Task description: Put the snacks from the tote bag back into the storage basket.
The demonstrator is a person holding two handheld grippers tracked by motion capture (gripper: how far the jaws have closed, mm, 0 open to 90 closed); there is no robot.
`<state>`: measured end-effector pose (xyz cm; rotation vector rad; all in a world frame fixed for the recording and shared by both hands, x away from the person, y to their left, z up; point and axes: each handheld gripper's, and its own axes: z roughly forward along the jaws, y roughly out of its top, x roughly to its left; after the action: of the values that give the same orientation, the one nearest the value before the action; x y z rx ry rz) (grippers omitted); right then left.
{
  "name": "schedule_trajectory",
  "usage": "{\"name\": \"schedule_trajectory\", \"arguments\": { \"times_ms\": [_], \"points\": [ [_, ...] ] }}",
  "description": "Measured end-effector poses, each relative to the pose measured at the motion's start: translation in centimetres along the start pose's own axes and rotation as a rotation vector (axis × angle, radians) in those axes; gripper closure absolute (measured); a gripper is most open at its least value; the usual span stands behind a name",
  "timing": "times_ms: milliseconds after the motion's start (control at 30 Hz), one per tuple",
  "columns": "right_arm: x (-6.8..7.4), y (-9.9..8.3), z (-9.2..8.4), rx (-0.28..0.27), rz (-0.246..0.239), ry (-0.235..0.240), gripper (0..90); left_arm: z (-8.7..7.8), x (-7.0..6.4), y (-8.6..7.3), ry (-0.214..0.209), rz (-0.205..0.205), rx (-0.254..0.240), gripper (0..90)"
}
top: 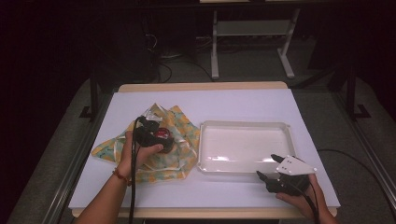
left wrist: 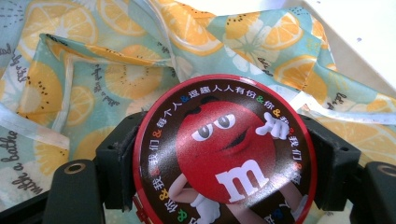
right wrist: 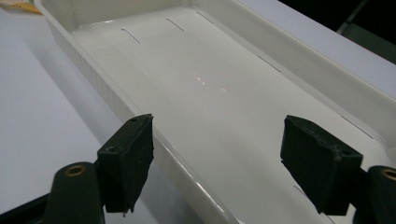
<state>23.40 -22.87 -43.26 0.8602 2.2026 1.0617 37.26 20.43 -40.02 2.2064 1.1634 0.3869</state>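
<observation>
The left gripper is pinching a round red tin, one jaw at the tin's 9 o'clock and one at its 3 o'clock, lid facing up. The tin is sitting over the orange-print cloth, left of centre on the table. The white tray is lying at 3 o'clock from the tin, just beside the cloth, its long axis running 9 to 3. The right gripper is waiting at the tray's 5 o'clock corner, jaws spread wide and holding nothing. The left gripper is judged the one to carry the tin trayward.
</observation>
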Motion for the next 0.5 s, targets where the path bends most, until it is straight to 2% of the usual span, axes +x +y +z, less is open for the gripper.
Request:
{"name": "schedule_trajectory", "arguments": {
  "times_ms": [500],
  "points": [
    [0.0, 0.0, 0.1, 0.003, 0.001, 0.003, 24.9, -1.5, 0.4, 0.1, -0.008, -0.015, -0.031, 25.4]
  ]
}}
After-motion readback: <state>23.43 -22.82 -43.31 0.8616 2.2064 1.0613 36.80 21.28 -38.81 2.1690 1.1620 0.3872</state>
